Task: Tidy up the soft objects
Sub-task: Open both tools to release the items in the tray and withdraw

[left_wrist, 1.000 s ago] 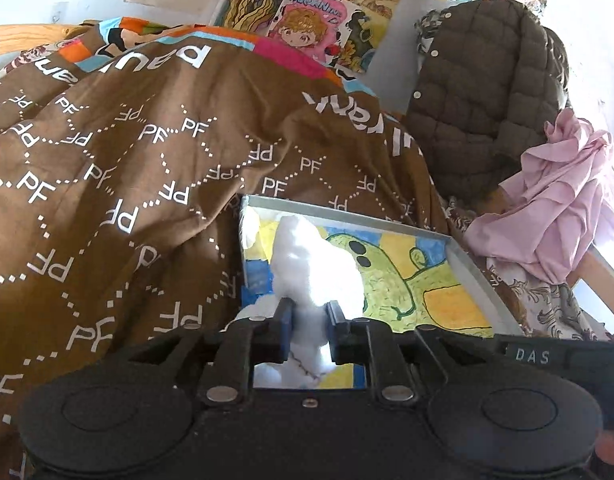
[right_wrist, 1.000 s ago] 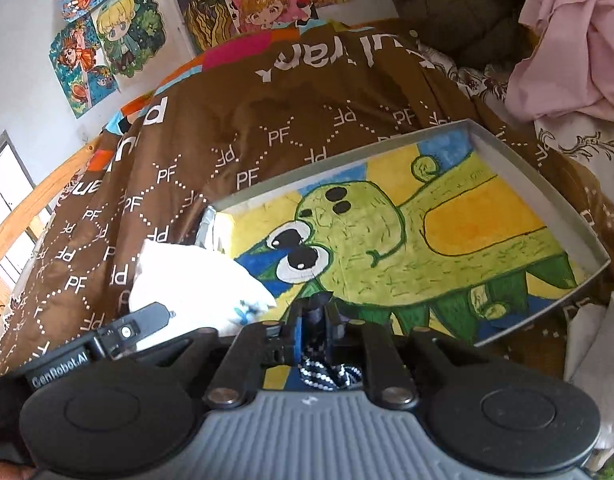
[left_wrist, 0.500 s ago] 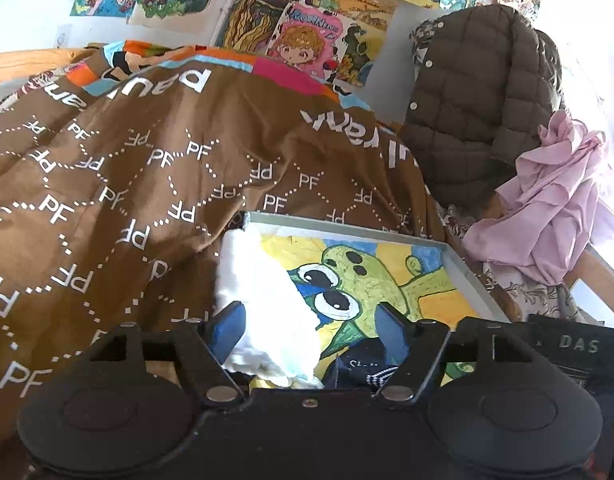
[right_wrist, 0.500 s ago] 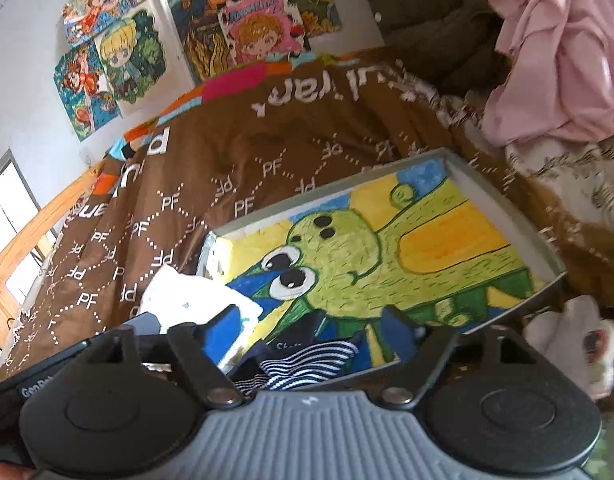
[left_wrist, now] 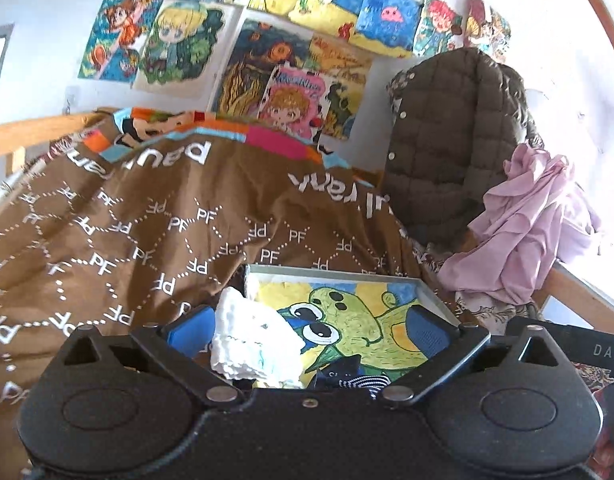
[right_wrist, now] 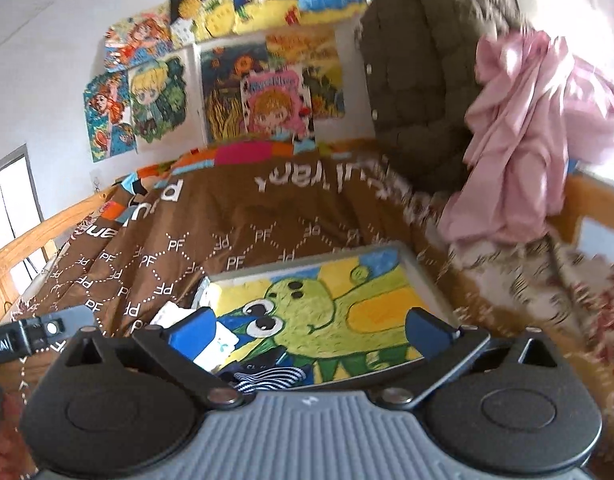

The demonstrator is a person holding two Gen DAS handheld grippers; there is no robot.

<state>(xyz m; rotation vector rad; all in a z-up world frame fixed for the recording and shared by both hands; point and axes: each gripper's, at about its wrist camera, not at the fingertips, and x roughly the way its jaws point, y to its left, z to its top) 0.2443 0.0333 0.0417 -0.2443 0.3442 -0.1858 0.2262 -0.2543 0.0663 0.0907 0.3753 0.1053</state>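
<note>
Both the left gripper (left_wrist: 307, 330) and right gripper (right_wrist: 309, 328) have their fingers spread wide, holding nothing; the white cloth (left_wrist: 253, 344) and striped sock (right_wrist: 263, 378) lie at the tray's (right_wrist: 425, 280) near-left corner; both look light and limp, so pinch a bunched fold

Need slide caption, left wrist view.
Left gripper open above white cloth and striped sock in the frog-painted tray.

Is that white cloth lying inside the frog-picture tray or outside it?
Partly in. The white cloth drapes over the left rim of the tray, some on the frog picture, some hanging toward the brown blanket.
</note>
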